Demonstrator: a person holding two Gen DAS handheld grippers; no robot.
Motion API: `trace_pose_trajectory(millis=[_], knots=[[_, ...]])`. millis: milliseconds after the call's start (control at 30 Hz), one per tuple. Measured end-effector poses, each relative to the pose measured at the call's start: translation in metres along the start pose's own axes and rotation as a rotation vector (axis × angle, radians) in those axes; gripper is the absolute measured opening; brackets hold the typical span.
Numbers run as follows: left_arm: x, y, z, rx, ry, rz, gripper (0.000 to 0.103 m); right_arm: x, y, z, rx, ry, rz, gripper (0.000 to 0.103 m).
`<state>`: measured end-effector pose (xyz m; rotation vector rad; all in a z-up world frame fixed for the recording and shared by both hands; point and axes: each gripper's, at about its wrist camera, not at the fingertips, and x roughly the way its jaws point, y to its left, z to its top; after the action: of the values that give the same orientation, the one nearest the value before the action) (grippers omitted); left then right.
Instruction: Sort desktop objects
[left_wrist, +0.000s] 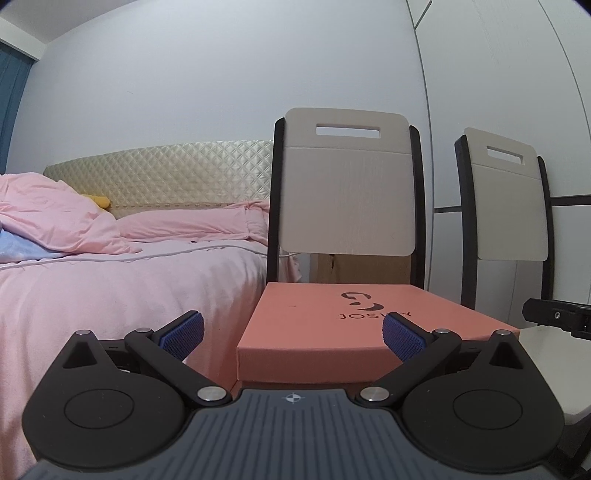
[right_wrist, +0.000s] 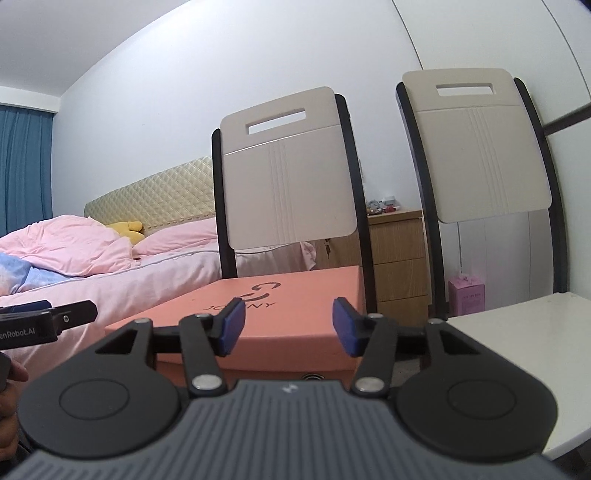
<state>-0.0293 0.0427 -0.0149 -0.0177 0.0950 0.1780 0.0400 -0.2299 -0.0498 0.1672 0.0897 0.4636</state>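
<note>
A salmon-pink lidded box (left_wrist: 332, 325) with a dark logo lies on the seat of the nearer chair (left_wrist: 347, 184). My left gripper (left_wrist: 293, 338) is open just in front of the box, its blue pads (left_wrist: 184, 334) spread wide with nothing between them. In the right wrist view the same box (right_wrist: 295, 306) lies ahead, and my right gripper (right_wrist: 288, 326) is open before its front edge, holding nothing. The left gripper's black tip (right_wrist: 55, 317) shows at the left edge there, and the right gripper's tip (left_wrist: 554, 317) at the right edge of the left wrist view.
A second chair (right_wrist: 476, 147) with a white seat (right_wrist: 524, 332) stands to the right. A bed with pink bedding (left_wrist: 110, 273) fills the left. A wooden drawer unit (right_wrist: 399, 258) and a small pink carton (right_wrist: 466, 295) stand behind the chairs. A hand (right_wrist: 9, 398) shows at lower left.
</note>
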Motion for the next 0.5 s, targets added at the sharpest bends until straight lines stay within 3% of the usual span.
trace_pose_trajectory(millis=[233,333,500], knots=[[0.0044,0.0007,-0.0046,-0.004,0.021,0.010,0.103,0.0036,0.0052,0.0000,-0.028,-0.003,0.014,0.054],[0.0064,0.0011,-0.0064,-0.007,0.032,0.012,0.103,0.0033,0.0059,-0.0009,-0.029,-0.004,0.011,0.071],[0.0081,0.0025,-0.0093,-0.020,0.042,-0.003,0.103,0.0033,0.0036,-0.0035,-0.018,0.011,-0.002,0.072]])
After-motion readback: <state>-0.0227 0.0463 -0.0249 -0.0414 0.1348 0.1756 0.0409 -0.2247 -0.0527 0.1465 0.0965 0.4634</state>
